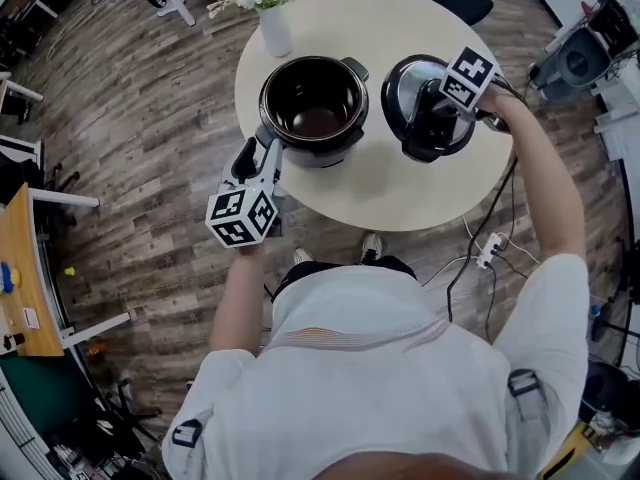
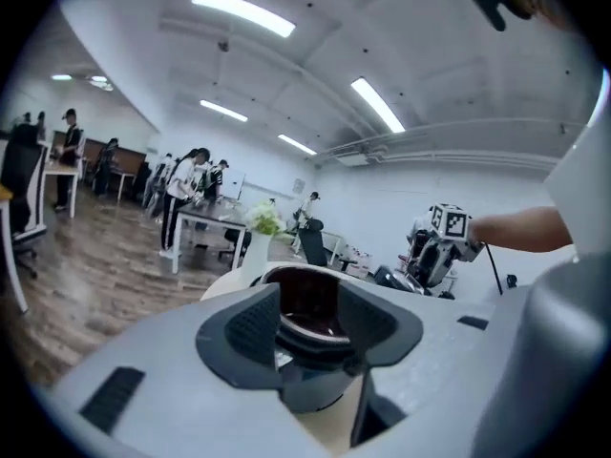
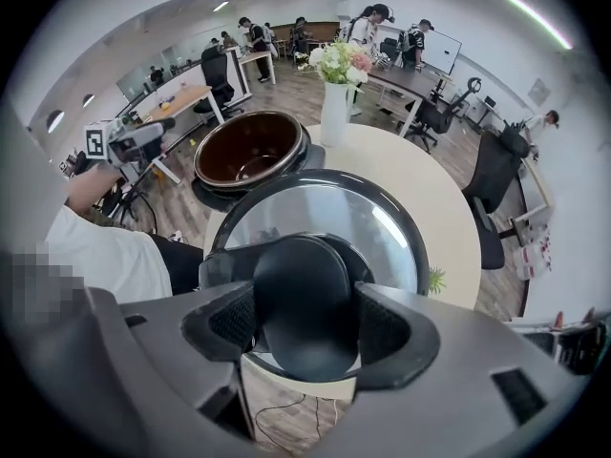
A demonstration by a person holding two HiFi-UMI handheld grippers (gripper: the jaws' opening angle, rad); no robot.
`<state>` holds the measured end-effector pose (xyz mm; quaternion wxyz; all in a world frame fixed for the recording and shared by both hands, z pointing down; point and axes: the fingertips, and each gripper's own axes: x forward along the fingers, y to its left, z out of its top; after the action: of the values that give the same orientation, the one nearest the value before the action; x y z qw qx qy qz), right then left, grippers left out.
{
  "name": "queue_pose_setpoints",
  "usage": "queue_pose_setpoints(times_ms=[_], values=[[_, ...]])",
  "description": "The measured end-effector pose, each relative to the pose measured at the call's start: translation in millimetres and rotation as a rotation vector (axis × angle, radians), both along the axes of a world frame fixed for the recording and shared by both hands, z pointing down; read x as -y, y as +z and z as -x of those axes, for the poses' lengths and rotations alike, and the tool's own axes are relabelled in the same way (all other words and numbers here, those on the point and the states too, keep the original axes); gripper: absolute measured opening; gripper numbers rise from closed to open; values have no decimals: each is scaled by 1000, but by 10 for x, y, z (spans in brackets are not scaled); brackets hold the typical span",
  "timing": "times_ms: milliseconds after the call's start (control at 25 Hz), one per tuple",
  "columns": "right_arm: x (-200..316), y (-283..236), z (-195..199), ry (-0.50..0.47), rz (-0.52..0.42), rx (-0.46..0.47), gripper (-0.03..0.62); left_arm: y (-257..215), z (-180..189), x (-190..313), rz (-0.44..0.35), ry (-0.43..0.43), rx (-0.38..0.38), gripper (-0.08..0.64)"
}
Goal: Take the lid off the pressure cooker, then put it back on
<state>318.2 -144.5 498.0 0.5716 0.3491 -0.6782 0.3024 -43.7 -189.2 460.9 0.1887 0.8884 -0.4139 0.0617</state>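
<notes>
- Lid (image 3: 325, 219): off the pot, glass top with a black knob (image 3: 304, 294) at its middle. The right tongs (image 3: 304, 324) point straight down onto it, with the knob between the two pads and both pads pressed against it. The jaws stand about half apart, as wide as the knob. A firm hold by the look of it.
- The lid sits directly below the right tongs, over the right part of the desk (image 1: 370, 193). I cannot tell whether it rests on the desk or hangs just above it.
- Pressure cooker (image 1: 315, 108): open, dark inner pot bare, upright on the desk. It stands beside the right tongs on their inner side, close to the lid but apart from it.
- Left tongs (image 1: 258, 160): at the cooker's near-left edge, pointing roughly level towards it. The jaws stand part open and grip nothing. In the left gripper view the cooker's rim shows beyond the gap, and the pads press on nothing.
- Vase of flowers (image 1: 273, 26): on the far side of the cooker from both tongs, out of the way.
- Progress, as I judge it: the first half is done, with the lid off. What is left is to carry the lid back over the pot, seat it square on the rim and let go. The left tongs look placed to steady the cooker.
</notes>
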Motion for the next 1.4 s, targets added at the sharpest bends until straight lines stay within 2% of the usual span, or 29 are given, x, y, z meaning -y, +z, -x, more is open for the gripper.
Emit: queue_pose_setpoints(times_ms=[120, 200, 440, 840, 1080, 1400], values=[[-67, 160, -140, 25, 12, -1, 305, -357, -359, 5, -91, 57, 33, 125], [-110, 269, -234, 35, 12, -19, 304, -521, -619, 5, -133, 88, 54, 37], [-329, 650, -513, 88, 48, -16, 304, -752, -1563, -19, -220, 215, 68, 11], [-886, 1393, -666, 147, 144, 27, 302, -815, -2830, -177, -285, 364, 68, 8], [-1033, 1750, -781, 133, 181, -22, 302, -626, -3190, -292, -273, 408, 91, 8], [-1079, 1951, -719, 76, 180, -59, 302, -478, -3291, -248, -237, 414, 99, 8]])
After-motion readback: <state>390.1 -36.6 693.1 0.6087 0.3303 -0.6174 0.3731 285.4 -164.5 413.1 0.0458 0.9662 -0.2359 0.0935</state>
